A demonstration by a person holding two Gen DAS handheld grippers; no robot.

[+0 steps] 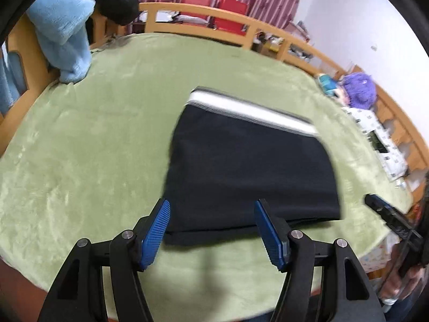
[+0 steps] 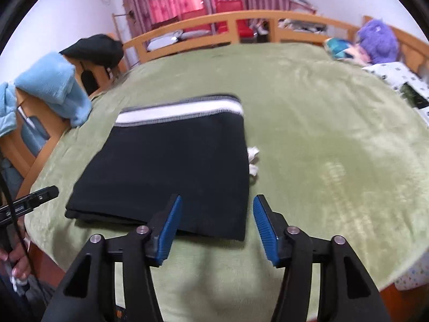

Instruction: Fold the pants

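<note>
Our left gripper [image 1: 211, 230] and right gripper [image 2: 217, 228] hang released, nothing between them, above the near edge of the folded black pants with white-striped waistband [image 1: 241, 166] on the green plush blanket [image 1: 93, 147].

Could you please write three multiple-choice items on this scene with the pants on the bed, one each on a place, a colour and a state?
1. Where do the folded pants lie?
A. on the green blanket
B. on a red chair
C. over the wooden rail

2. What colour is the broad stripe on the waistband?
A. yellow
B. white
C. purple

3. How does the right tool stand?
A. clamped on the waistband
C. holding a plush toy
B. open, with nothing pinched

Answers: 1 A, the pants rest flat on the blanket; 2 B, a white band runs between grey edges; 3 B, both blue pads stand apart, clear of the cloth.
</note>
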